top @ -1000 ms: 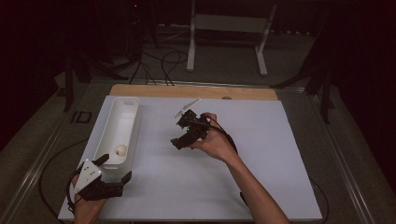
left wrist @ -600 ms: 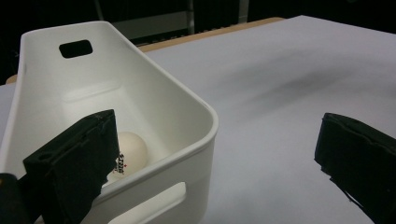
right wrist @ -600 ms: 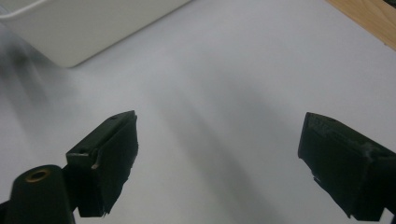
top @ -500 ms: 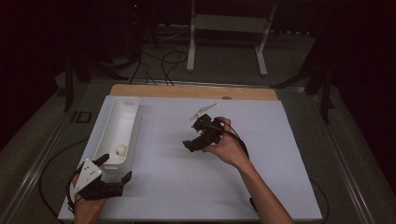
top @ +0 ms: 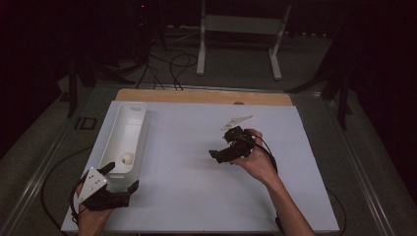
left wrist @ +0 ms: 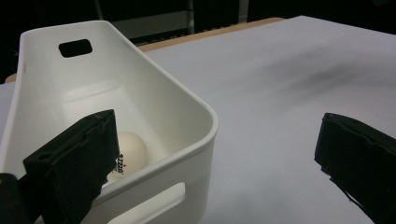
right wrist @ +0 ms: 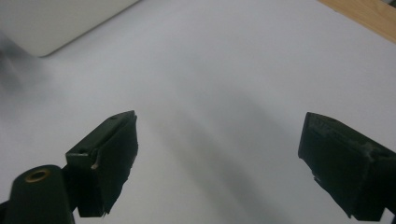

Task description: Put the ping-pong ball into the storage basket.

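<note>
Ball (top: pixel 127 158) sits inside the white bin (top: pixel 138 111), at the end near me. My right gripper (top: pixel 222 154) has moved away from the bin to the middle of the table (top: pixel 196 196), jaws wide apart and empty. My left gripper (top: pixel 119 195) stays by the bin's near end, jaws apart too. I think the drop is done

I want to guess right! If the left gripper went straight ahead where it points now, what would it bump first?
Probably the white bin: the left gripper straddles its near corner, jaws open, so the wall comes first.
</note>
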`<state>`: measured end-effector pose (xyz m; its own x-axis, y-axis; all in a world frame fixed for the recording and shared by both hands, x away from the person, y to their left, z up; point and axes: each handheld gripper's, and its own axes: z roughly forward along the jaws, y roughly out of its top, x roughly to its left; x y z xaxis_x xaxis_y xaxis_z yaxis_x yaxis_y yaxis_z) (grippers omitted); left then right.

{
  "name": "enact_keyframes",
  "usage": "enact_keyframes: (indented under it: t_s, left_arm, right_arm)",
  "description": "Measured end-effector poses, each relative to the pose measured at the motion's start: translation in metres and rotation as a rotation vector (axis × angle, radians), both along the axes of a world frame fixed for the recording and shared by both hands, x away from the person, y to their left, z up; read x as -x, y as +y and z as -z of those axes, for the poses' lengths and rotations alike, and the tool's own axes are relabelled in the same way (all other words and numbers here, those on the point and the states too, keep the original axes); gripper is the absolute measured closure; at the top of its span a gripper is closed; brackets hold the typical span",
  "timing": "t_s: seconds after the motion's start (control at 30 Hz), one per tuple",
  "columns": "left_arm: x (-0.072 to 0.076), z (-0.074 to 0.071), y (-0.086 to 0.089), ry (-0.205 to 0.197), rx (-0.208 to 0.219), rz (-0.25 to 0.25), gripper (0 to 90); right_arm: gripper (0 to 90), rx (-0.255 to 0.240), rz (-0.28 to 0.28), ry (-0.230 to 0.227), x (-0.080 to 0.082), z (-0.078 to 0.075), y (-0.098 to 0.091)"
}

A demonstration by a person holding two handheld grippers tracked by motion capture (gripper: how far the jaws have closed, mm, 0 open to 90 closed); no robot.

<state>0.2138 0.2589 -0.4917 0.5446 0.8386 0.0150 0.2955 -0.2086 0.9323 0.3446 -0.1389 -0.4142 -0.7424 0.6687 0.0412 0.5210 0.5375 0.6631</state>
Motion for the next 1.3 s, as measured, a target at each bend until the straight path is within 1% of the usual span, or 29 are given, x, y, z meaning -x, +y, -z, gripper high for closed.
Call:
enact_keyframes:
  t_s: [0.03, 0.07, 0.1, 0.13, 0.17, 0.2, 0.23, 0.3, 0.4, 0.43, 0.47, 0.5, 0.53, 0.57, 0.6, 0.63, 0.67, 0.7, 0.8, 0.83, 0.87, 0.97, 1.0, 1.03, 1.1, 1.17, 1.2, 1.23, 1.3]
  left_arm:
    - [0.0, 0.0, 0.0, 0.0, 0.001, 0.0, 0.3]
    - [0.0, 0.0, 0.0, 0.0, 0.001, 0.0, 0.3]
    - [0.0, 0.0, 0.0, 0.0, 0.002, 0.0, 0.3]
    - [0.0, 0.0, 0.0, 0.0, 0.002, 0.0, 0.3]
    - [0.0, 0.0, 0.0, 0.0, 0.002, 0.0, 0.3]
    - [0.0, 0.0, 0.0, 0.0, 0.003, 0.001, 0.3]
    - [0.0, 0.0, 0.0, 0.002, 0.003, 0.0, 0.3]
    - [-0.001, 0.0, 0.0, 0.002, 0.003, 0.0, 0.3]
    - [-0.001, 0.0, 0.0, 0.003, 0.003, 0.001, 0.3]
    - [-0.001, 0.0, 0.0, 0.003, 0.004, 0.0, 0.3]
    - [-0.001, 0.0, 0.0, 0.004, 0.005, 0.0, 0.3]
    - [-0.001, 0.0, 0.0, 0.004, 0.005, 0.0, 0.3]
    - [-0.001, 0.0, 0.0, 0.006, 0.008, 0.0, 0.3]
    - [-0.001, 0.0, 0.0, 0.006, 0.008, 0.0, 0.3]
    - [-0.001, -0.001, 0.0, 0.009, 0.011, -0.001, 0.3]
    - [-0.001, -0.001, 0.0, 0.009, 0.011, -0.001, 0.3]
    - [-0.002, -0.001, 0.0, 0.011, 0.013, 0.0, 0.3]
    - [-0.002, -0.001, 0.0, 0.011, 0.013, 0.0, 0.3]
    - [-0.003, -0.001, 0.0, 0.015, 0.02, -0.002, 0.3]
    - [-0.003, -0.001, 0.0, 0.015, 0.02, -0.002, 0.3]
    - [-0.003, -0.001, 0.0, 0.016, 0.024, -0.003, 0.3]
    - [-0.003, -0.001, 0.0, 0.018, 0.026, -0.005, 0.3]
    - [-0.004, -0.001, 0.001, 0.019, 0.026, -0.008, 0.3]
    - [-0.004, -0.001, 0.001, 0.02, 0.026, -0.009, 0.3]
    - [-0.004, -0.002, 0.001, 0.02, 0.028, -0.013, 0.3]
    - [-0.004, -0.002, 0.001, 0.02, 0.028, -0.013, 0.3]
    - [-0.003, -0.002, 0.002, 0.018, 0.029, -0.019, 0.3]
    - [-0.003, -0.002, 0.002, 0.018, 0.032, -0.019, 0.3]
    - [-0.004, -0.003, 0.002, 0.016, 0.037, -0.022, 0.3]
  right_arm:
    - [11.5, -0.01, 0.013, 0.0, 0.003, 0.002, -0.007]
    - [11.5, -0.01, 0.013, 0.0, 0.003, 0.002, -0.007]
    - [11.5, -0.02, 0.026, -0.008, 0.006, 0.004, -0.017]
    - [11.5, -0.02, 0.026, -0.008, 0.006, 0.004, -0.017]
    - [11.5, -0.033, 0.044, -0.02, 0.01, 0.007, -0.027]
    - [11.5, -0.033, 0.044, -0.02, 0.01, 0.007, -0.027]
    - [11.6, -0.05, 0.064, -0.031, 0.014, 0.01, -0.037]
    - [11.6, -0.069, 0.083, -0.041, 0.019, 0.013, -0.046]
    - [11.6, -0.079, 0.091, -0.046, 0.021, 0.015, -0.051]
    - [11.6, -0.084, 0.101, -0.055, 0.023, 0.016, -0.056]
    - [11.6, -0.09, 0.124, -0.081, 0.03, 0.019, -0.066]
    - [11.6, -0.09, 0.124, -0.081, 0.03, 0.019, -0.066]
    - [11.6, -0.09, 0.131, -0.108, 0.035, 0.019, -0.07]
    - [11.6, -0.09, 0.131, -0.108, 0.035, 0.019, -0.07]
    - [11.6, -0.094, 0.133, -0.137, 0.041, 0.018, -0.074]
    - [11.6, -0.094, 0.133, -0.137, 0.041, 0.018, -0.074]
    - [11.6, -0.123, 0.138, -0.154, 0.046, 0.018, -0.08]
    - [11.6, -0.123, 0.138, -0.154, 0.046, 0.018, -0.08]
    - [11.5, -0.137, 0.163, -0.163, 0.054, 0.027, -0.094]
    - [11.5, -0.137, 0.163, -0.163, 0.054, 0.027, -0.094]
    - [11.5, -0.16, 0.175, -0.174, 0.058, 0.03, -0.1]
    - [11.4, -0.179, 0.179, -0.179, 0.06, 0.032, -0.103]
    - [10.0, -0.194, 0.189, -0.179, 0.065, 0.04, -0.111]
    - [10.0, -0.197, 0.19, -0.186, 0.067, 0.041, -0.112]
    - [10.0, -0.246, 0.194, -0.199, 0.071, 0.045, -0.118]
    - [10.0, -0.258, 0.2, -0.2, 0.072, 0.047, -0.12]
    - [9.7, -0.251, 0.217, -0.21, 0.074, 0.051, -0.125]
    - [9.7, -0.258, 0.22, -0.227, 0.075, 0.053, -0.128]
    - [9.7, -0.286, 0.235, -0.241, 0.078, 0.055, -0.133]
